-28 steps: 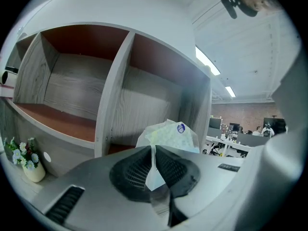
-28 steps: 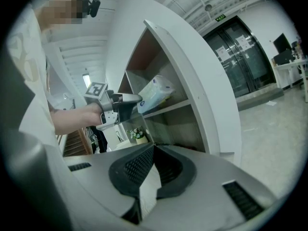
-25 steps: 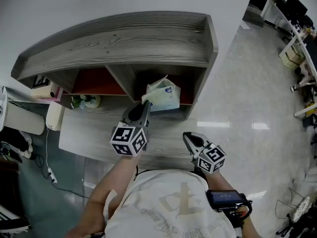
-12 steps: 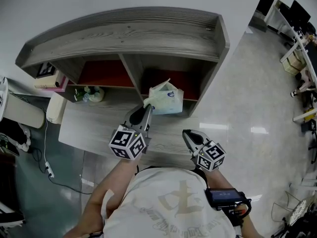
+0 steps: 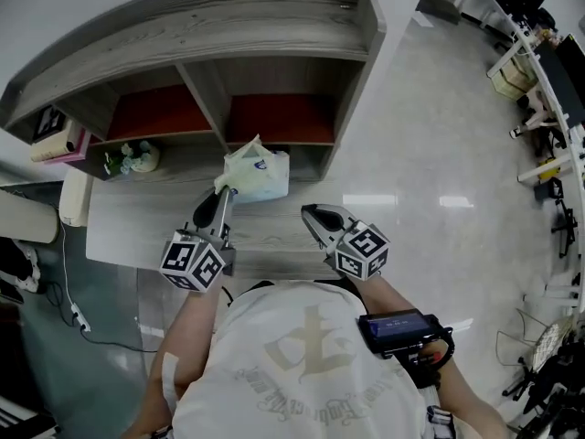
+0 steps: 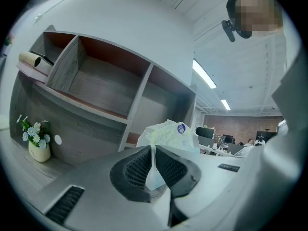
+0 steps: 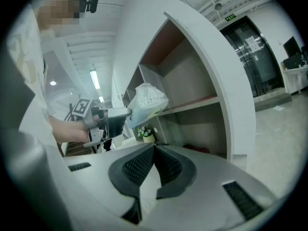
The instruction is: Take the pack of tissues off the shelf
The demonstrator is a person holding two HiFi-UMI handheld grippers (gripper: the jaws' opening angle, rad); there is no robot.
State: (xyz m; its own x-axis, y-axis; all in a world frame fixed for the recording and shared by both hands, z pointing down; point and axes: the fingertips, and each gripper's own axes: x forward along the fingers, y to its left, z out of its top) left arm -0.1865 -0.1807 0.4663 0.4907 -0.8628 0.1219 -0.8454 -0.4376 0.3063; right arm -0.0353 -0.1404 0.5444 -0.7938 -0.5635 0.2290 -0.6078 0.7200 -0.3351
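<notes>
Both clenched — L hand-held gripper (image 5: 222, 193) on tissue pack (image 5: 259, 174) edge, outside shelf (image 5: 210, 26) front; R hand-held gripper (image 5: 309, 214) empty

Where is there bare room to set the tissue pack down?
Bare: both compartments of the shelf, and the desk strip between the left gripper and the right gripper. Crowded only at the desk's left end, by the flowers.

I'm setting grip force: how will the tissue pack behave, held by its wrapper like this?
Probably light and soft: the left gripper holds the tissue pack by one thin pinched flap of wrapper. It likely sags and swings, since the bag looks crumpled. The thin film may slip or tear.
</notes>
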